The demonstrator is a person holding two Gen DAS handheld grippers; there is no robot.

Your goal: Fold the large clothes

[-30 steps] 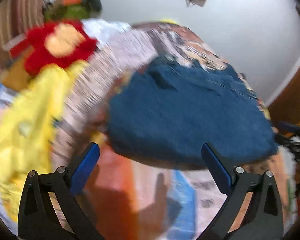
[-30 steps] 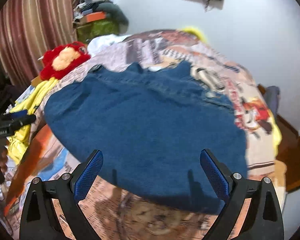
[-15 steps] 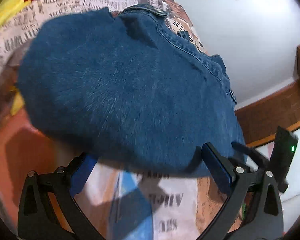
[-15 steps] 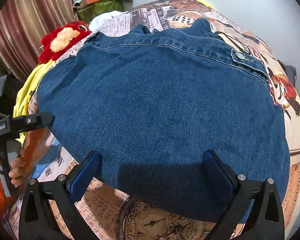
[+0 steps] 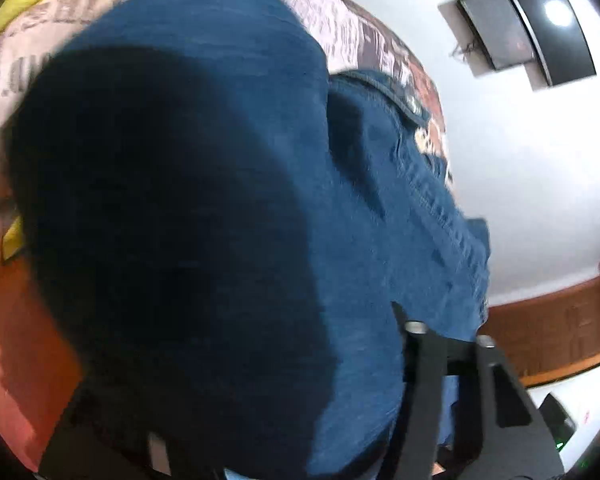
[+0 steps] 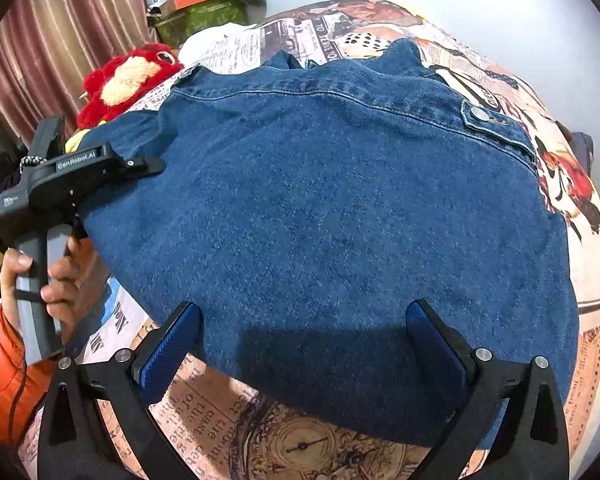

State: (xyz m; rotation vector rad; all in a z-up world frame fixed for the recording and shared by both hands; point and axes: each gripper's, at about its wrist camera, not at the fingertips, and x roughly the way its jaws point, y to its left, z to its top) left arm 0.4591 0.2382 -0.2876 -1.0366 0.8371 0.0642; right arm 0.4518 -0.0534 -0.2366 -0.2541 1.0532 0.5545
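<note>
Big blue jacket (image 6: pixel 332 216) lying flat on a bed (image 6: pixel 300 448), on a cover printed like old newspapers. Collar at the far end, a pocket flap with a metal button (image 6: pixel 479 113) near the right edge. Near hem just past the right claw (image 6: pixel 300 340). Right claw spread wide, blue pads (image 6: pixel 168 352) on either side of the near hem, jacket edge between them, nothing pinched. Left claw (image 6: pixel 148 164) at the jacket's left edge, seen from the right camera, held by a hand (image 6: pixel 40 276) in an orange sleeve (image 6: pixel 0 380). Closing at this moment. From its own camera, blurry blue cloth (image 5: pixel 260 200) filling the view and lying between the jaws, right up against the black arms; cannot tell yet if the pads press it. Red fluffy toy (image 6: pixel 128 80) and yellow cloth (image 6: pixel 74 142) beside the jacket on the left. Striped curtain (image 6: pixel 60 40) behind, white wall beyond the bed.
</note>
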